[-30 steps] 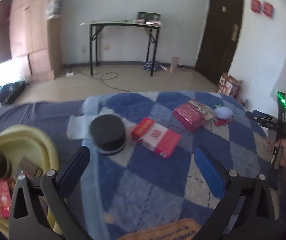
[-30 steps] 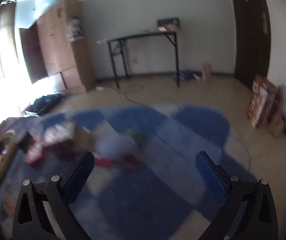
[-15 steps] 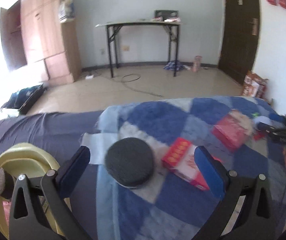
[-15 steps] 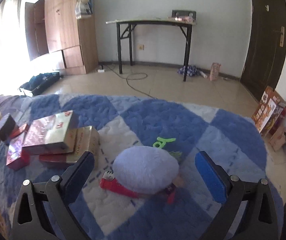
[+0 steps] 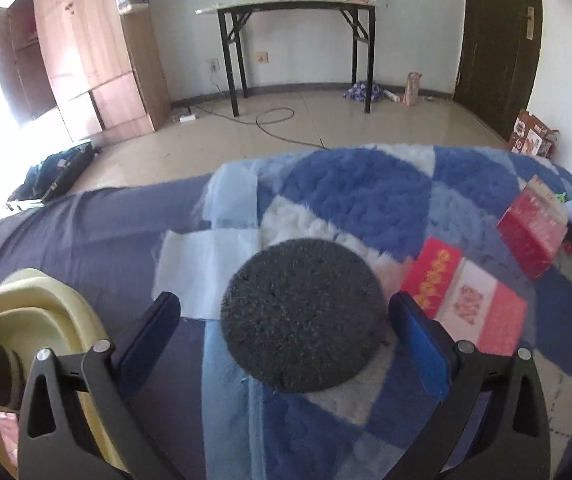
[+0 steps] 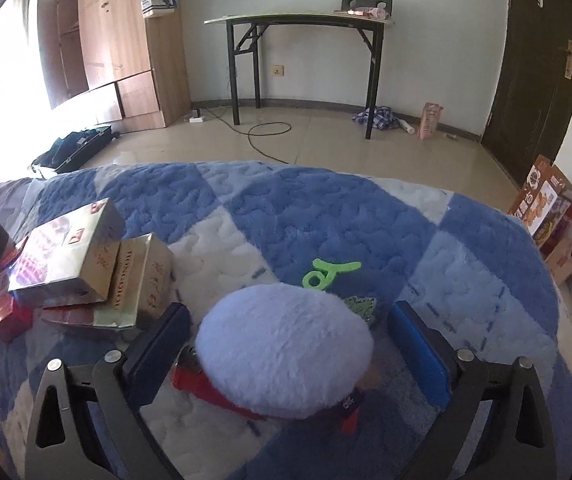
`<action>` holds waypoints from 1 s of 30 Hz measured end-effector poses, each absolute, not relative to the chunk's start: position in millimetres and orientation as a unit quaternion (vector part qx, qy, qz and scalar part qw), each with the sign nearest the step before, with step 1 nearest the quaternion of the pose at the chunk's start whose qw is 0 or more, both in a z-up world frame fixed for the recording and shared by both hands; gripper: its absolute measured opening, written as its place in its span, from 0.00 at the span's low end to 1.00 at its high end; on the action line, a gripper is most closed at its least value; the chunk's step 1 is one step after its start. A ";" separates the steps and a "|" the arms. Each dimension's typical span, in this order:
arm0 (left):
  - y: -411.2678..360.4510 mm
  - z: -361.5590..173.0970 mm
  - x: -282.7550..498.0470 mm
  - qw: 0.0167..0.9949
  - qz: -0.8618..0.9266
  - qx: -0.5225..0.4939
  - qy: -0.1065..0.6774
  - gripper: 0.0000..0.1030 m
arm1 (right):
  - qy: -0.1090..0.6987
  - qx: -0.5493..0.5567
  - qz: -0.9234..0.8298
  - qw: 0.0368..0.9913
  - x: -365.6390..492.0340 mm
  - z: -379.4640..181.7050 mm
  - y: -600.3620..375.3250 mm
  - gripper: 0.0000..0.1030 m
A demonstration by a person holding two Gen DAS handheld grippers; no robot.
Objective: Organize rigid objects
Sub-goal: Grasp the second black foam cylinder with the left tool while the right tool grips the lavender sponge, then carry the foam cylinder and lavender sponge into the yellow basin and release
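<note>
1. Both pairs of fingers stand spread wide, and neither has hold of anything. The left gripper (image 5: 286,320) brackets a dark grey round sponge-topped puck (image 5: 304,314); its blue-padded right finger (image 5: 418,344) looks just beside the puck's edge, though I cannot tell if it touches.
2. The right gripper (image 6: 286,336) straddles a pale lilac fluffy round puff (image 6: 286,346), which lies over a red flat item (image 6: 213,392) on the blue-and-white checked quilt (image 6: 326,216); gaps show on both sides.
3. Progress, as I judge it, is early. The yellow plastic basin (image 5: 37,304) at the left edge holds a few things, partly hidden.
4. Left out on the quilt: a red-and-white flat carton (image 5: 466,304), a red box (image 5: 532,230), a stack of gold and red boxes (image 6: 81,268), a green plastic clip (image 6: 328,274).
</note>
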State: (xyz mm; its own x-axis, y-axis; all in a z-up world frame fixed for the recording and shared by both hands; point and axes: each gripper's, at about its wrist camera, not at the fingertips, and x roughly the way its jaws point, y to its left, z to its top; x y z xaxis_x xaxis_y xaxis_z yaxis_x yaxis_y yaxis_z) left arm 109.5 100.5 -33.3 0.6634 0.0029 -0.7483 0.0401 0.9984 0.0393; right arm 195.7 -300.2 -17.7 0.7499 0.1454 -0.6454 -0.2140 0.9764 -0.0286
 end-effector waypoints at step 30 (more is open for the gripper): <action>249.9 71.0 -89.9 0.939 0.086 0.019 0.332 0.66 | 0.174 -0.128 0.510 0.833 32.2 71.3 -87.6 0.57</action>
State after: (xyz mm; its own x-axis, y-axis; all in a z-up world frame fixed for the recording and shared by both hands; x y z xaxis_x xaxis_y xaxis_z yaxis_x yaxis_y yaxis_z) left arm -89.9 249.9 71.0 0.7642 0.1735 -0.6212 -0.1482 0.9846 0.0926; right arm 32.2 -87.6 71.3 0.4191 0.8046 -0.4206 -0.8938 0.4471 -0.0352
